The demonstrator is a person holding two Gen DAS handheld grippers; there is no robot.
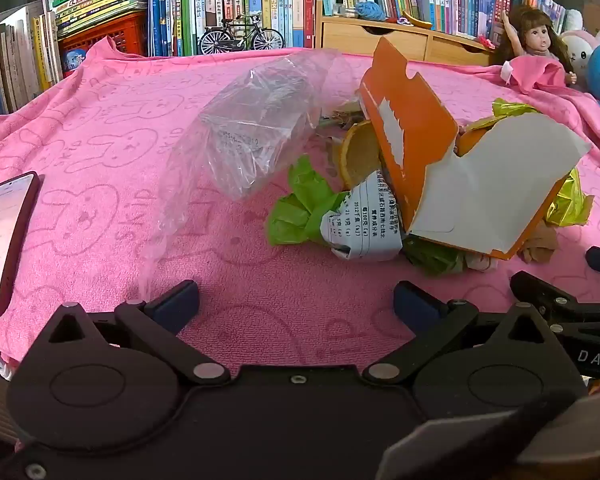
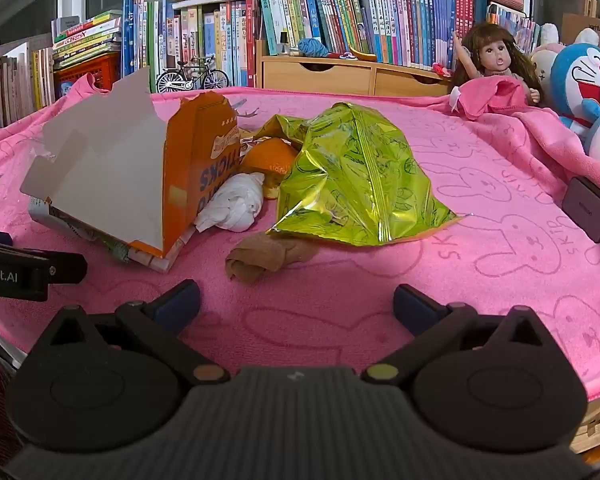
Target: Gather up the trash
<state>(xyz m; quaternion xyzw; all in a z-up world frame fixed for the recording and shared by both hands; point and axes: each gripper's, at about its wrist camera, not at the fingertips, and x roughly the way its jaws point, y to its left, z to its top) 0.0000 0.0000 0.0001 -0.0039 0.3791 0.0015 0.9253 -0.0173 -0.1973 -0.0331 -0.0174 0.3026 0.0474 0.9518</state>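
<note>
A heap of trash lies on the pink towel. It holds a torn orange carton, a clear plastic bag, crumpled green paper, a printed label scrap and an orange slice. In the right wrist view I also see a shiny green foil bag, a white tissue wad and a brown balled scrap. My left gripper stands open just short of the heap, nothing between its fingers. My right gripper is open too, just short of the brown scrap.
A phone in a dark red case lies at the left. A dark charger block sits at the right. A doll, plush toys, a model bicycle, wooden drawers and book rows line the back.
</note>
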